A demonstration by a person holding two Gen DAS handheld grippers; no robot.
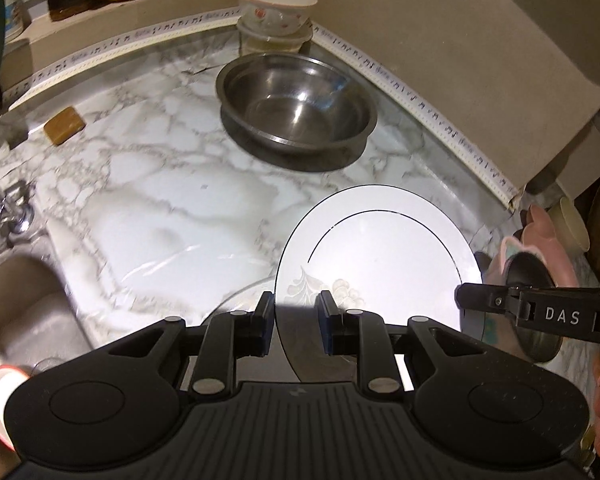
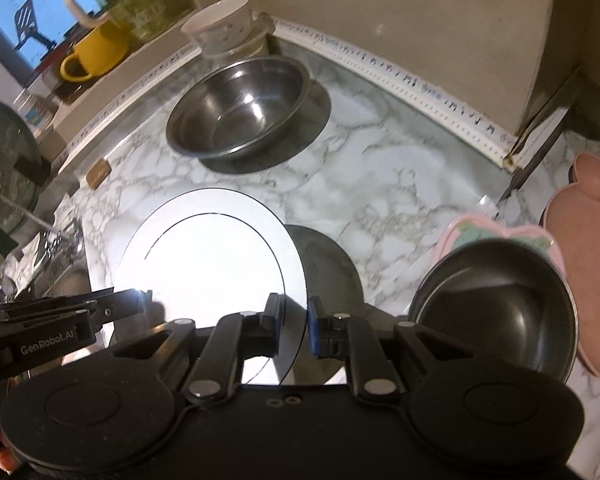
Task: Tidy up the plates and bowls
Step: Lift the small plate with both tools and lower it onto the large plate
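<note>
The white plate (image 1: 380, 256) hangs above the marble bench (image 1: 160, 200), carried at two points of its near rim. The left tongs (image 1: 294, 320) pinch its left edge and the right tongs (image 2: 294, 320) pinch its right edge, each pair nearly pressed together with the thin rim between the pads. The plate's shadow falls on the bench just beside it.

Ahead of the plate a broad stretch of bench lies bare up to the steel bowl (image 1: 296, 104), which is empty and sits near the back corner. Behind it, touching the wall trim (image 1: 420, 100), a patterned white bowl (image 1: 278, 8) rests on a lidded clear container (image 1: 276, 40). A brown bar (image 1: 64, 124) lies well apart to the left.

On the left the bench drops into the sink (image 1: 16, 312) beside the tap (image 1: 8, 208). On the right a dark bowl (image 2: 496, 304), empty, rests on pink plates (image 2: 580, 232), close to the carried plate.
</note>
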